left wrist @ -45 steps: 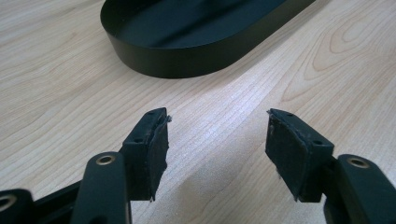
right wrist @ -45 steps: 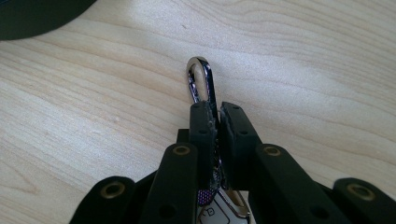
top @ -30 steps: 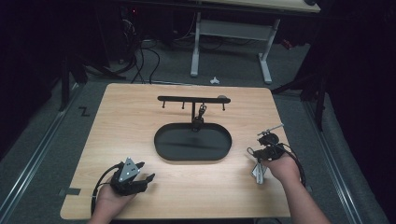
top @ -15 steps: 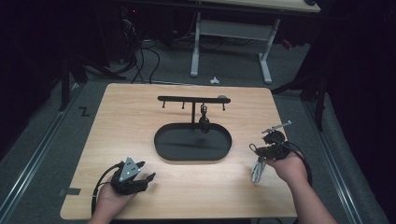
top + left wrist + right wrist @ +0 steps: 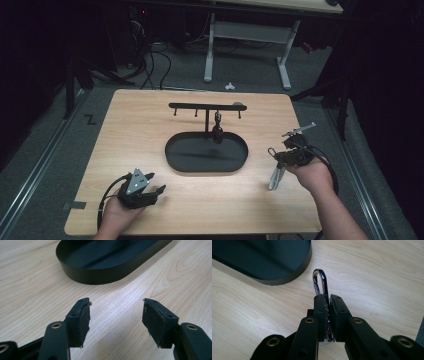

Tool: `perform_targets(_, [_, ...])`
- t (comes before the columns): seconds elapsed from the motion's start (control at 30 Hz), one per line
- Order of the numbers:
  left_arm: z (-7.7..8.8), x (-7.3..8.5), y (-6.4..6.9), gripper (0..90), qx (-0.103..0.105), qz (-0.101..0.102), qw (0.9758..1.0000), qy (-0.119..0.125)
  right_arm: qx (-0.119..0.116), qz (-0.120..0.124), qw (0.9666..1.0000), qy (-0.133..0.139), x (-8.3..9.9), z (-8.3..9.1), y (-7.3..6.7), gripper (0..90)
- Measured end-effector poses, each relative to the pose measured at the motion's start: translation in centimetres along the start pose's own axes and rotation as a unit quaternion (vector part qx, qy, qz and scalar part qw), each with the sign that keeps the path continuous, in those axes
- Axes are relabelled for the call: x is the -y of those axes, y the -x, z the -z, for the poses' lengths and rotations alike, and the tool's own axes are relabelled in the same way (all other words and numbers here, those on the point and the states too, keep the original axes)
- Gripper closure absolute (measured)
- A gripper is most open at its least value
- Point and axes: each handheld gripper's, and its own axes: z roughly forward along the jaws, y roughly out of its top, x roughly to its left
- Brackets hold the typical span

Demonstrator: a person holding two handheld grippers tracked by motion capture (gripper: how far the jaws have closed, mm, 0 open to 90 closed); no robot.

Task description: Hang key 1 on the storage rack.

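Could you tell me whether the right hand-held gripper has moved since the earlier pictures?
Yes. The right hand-held gripper, shut on a metal clip, has drifted rightward in the high view, away from the black oval tray.

A shiny chrome metal snap hook (image 5: pixel 321 282), curved at its rounded tip, is pinched upright between black pads, raised above the pale wooden tabletop just right of the black oval tray.
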Motion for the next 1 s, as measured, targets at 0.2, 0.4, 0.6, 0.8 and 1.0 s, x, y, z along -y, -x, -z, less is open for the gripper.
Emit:
perform_targets(0.2, [0.2,0.2,0.0,39.6,-0.001,0.002,1.0000,0.001,0.001,0.014,0.9999,0.003,-1.2,0.5,-0.7,84.1])
perform_targets(0.4, [0.5,0.4,-0.2,39.6,-0.005,0.007,1.0000,0.002,0.000,0.021,0.9998,0.006,-2.0,0.6,-1.3,84.1])
perform_targets(0.6, [0.7,0.5,-0.3,39.6,-0.007,0.009,0.9999,0.002,-0.005,0.027,0.9996,0.009,-2.9,0.5,-1.9,84.1])
perform_targets(0.8, [0.8,0.7,-0.4,39.6,-0.006,0.016,0.9998,0.006,-0.012,0.034,0.9993,0.007,-3.6,0.0,-2.5,84.1])
perform_targets(1.0, [1.0,0.6,-0.6,39.6,-0.005,0.015,0.9998,0.011,-0.011,0.042,0.9990,0.011,-4.6,0.0,-3.3,84.1])
